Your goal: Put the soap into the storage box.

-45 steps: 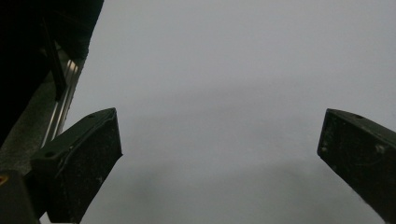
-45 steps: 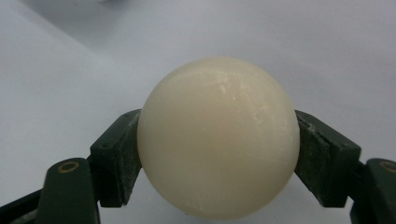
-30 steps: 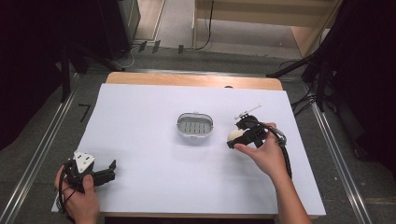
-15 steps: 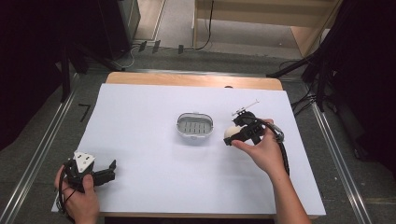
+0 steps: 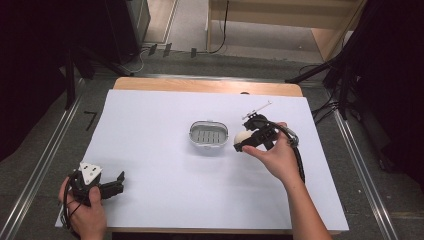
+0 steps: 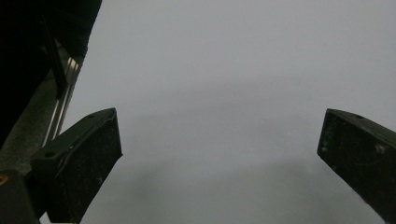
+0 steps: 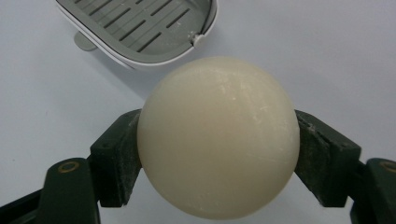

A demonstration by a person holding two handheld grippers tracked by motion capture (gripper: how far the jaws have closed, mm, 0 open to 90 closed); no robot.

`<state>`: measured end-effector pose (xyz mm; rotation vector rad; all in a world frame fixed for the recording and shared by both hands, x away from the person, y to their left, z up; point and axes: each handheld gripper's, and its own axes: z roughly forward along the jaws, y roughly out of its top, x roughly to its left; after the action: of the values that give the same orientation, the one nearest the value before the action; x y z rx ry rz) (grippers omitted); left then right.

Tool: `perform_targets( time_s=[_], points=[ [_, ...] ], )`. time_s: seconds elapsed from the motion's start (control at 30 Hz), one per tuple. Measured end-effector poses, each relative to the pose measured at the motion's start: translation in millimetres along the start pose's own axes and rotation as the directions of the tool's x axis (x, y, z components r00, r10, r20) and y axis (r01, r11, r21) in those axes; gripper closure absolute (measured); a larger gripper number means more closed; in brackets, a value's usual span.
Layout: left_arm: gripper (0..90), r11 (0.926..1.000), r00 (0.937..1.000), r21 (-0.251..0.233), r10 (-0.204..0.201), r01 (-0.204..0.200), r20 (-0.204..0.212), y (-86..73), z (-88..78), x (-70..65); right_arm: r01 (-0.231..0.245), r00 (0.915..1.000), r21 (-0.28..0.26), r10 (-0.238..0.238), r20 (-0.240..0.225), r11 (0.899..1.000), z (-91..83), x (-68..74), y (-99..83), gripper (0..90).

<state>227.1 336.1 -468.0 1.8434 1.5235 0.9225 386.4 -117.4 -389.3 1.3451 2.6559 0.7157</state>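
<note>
Right gripper (image 7: 218, 140), jaws pinching a cream ball (image 7: 218, 137) just right of the soap dish (image 7: 154, 28), whose far edge is cut off. Left gripper (image 6: 219, 154), jaws spread over the bare desk (image 6: 233, 70).

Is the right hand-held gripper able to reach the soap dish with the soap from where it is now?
Probably yes. The right hand-held gripper, shut on the round soap, is just beside the soap dish, and nothing lies between them.
</note>
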Motion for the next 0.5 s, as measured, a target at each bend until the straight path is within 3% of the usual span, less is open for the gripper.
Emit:
perform_targets(
  time_s=[0.5],
  points=[
    [0.0, 1.0, 1.0, 0.002, -0.002, 0.002, 0.0, 0.1, 0.1, 0.0, 0.034, 0.9993, -0.005, -0.034, -0.016, 0.999, 2.6, 12.6, 19.0, 24.8]
  ],
)
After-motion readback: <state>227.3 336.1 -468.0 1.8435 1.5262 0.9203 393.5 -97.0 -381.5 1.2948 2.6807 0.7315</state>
